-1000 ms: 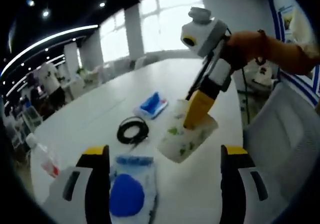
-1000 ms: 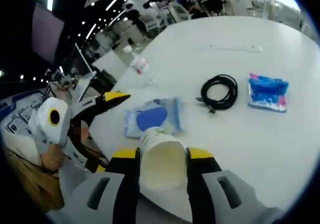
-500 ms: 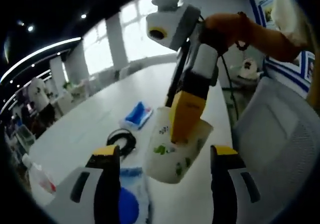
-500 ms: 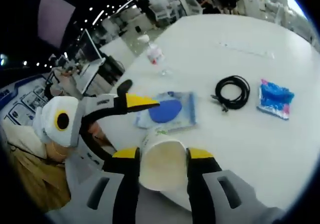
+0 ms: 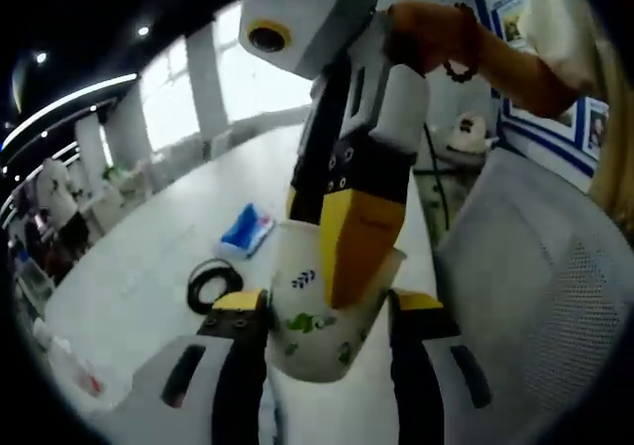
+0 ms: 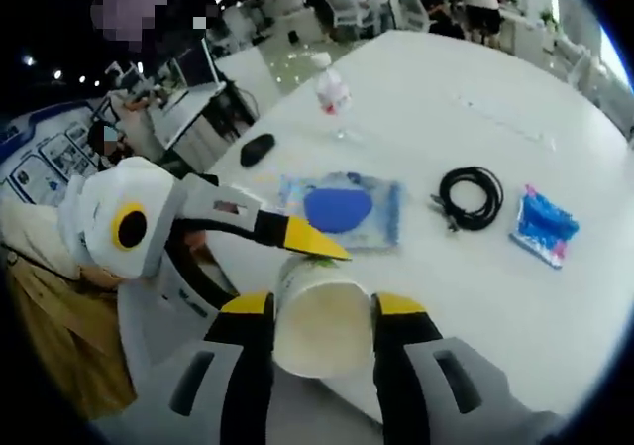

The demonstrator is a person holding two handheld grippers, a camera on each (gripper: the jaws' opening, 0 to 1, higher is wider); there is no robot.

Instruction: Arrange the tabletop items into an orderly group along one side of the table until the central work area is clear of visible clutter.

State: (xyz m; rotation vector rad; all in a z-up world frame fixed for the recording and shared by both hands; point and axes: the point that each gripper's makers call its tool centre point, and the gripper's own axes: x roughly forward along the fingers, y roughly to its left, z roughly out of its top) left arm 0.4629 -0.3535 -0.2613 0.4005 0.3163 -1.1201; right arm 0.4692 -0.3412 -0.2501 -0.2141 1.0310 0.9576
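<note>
Holding a white paper cup between its two yellow-tipped jaws, the right gripper is closed on the cup's sides, mouth toward the camera, at 6 o'clock of the right gripper view. In the left gripper view the same cup, printed with green and blue leaves, hangs tilted above the white table, with the right gripper coming down from 12 o'clock and one yellow jaw lying across the cup's wall. The left gripper has its jaws standing on either side of the cup, very close to its wall; whether they press on it cannot be told. In the right gripper view the left gripper enters from 9 o'clock, its yellow tip at the cup's rim.

On the table, beyond the cup toward 12 o'clock of the right gripper view, lies a clear packet with a blue round item inside. At 2 o'clock from it is a coiled black cable, and just beside that, toward 3 o'clock, a blue packet with pink edging. A clear plastic bottle with a red label stands upright at 12 o'clock, and a small black oval object lies near the table's edge at 10 o'clock. In the left gripper view the cable and blue packet lie at 9 to 10 o'clock.
</note>
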